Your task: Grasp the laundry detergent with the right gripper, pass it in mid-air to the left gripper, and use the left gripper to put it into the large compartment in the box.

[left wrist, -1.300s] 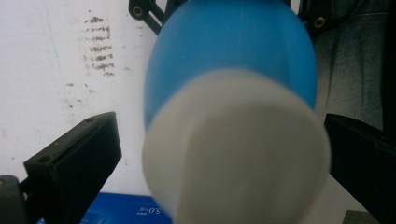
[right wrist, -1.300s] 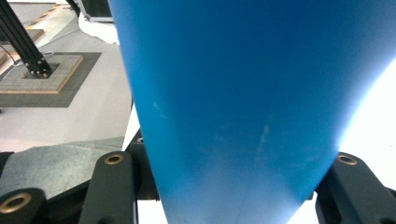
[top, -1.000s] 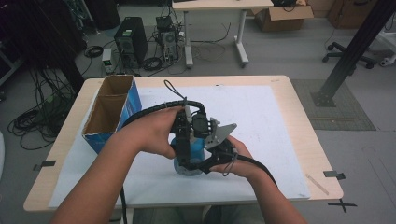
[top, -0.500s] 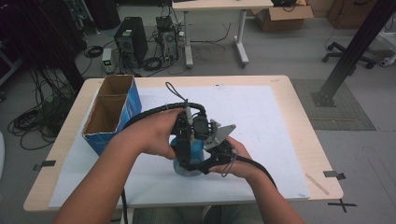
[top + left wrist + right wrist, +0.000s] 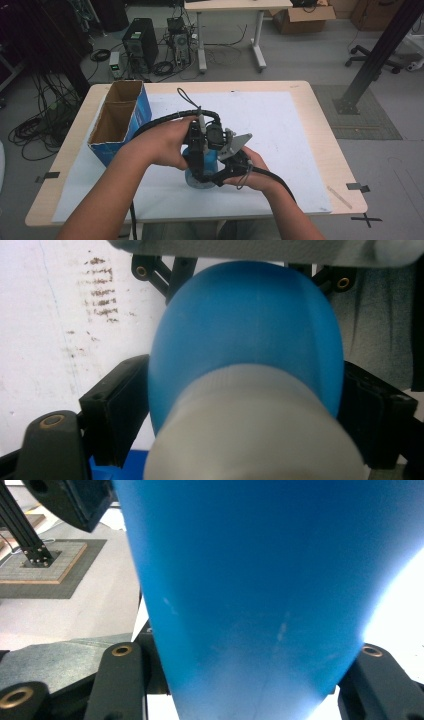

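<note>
A tall blue bottle (image 5: 250, 595) stands close to the camera, clamped between the right gripper (image 5: 250, 690)'s two black jaws, which press against its sides low down. A black part of the other gripper (image 5: 70, 500) juts in at upper left. Behind lie a grey floor (image 5: 95, 605) and a dark mat (image 5: 45, 570).

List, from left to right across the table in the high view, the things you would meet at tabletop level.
Open blue cardboard box with a brown inside → left gripper over the blue bottle → right gripper with its grey three-cornered plate → bare stretch of the white sheet → light wooden table edge.
</note>
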Demonstrator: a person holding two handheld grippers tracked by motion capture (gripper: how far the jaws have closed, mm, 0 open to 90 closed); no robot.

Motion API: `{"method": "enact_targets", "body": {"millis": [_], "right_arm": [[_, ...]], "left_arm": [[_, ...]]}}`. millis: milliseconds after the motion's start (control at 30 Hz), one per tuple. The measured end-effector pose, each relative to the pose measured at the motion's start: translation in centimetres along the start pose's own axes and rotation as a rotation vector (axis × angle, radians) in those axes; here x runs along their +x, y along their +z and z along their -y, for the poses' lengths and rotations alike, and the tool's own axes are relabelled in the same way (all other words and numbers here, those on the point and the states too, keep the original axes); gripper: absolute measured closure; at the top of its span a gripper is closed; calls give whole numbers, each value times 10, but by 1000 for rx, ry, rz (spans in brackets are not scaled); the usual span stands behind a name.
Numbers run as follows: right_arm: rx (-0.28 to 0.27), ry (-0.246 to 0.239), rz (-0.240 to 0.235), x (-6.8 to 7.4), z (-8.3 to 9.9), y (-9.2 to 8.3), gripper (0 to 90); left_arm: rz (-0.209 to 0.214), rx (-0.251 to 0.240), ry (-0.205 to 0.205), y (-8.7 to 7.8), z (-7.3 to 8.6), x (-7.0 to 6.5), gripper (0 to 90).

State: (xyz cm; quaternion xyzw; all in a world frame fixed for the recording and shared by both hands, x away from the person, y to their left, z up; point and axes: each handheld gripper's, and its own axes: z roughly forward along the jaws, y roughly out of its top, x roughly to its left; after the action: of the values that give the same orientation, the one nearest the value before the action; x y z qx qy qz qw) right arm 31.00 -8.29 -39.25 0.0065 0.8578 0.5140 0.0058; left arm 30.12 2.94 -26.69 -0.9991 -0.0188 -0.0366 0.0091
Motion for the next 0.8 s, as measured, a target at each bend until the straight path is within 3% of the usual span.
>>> {"method": "enact_targets", "body": {"millis": [433, 500, 600, 800], "right_arm": [[1, -19, 11, 0, -2, -1, 443], [2, -20, 10, 0, -3, -1, 443], [3, -23, 16, 1, -2, -1, 443], [14, -40, 21, 1, -2, 0, 444]], "left_arm": [[-12, 11, 5, 0, -1, -2, 228], [2, 13, 14, 0, -1, -2, 307], [-4, 14, 10, 0, -2, -2, 358], [-9, 30, 13, 3, -3, -2, 378]]}}
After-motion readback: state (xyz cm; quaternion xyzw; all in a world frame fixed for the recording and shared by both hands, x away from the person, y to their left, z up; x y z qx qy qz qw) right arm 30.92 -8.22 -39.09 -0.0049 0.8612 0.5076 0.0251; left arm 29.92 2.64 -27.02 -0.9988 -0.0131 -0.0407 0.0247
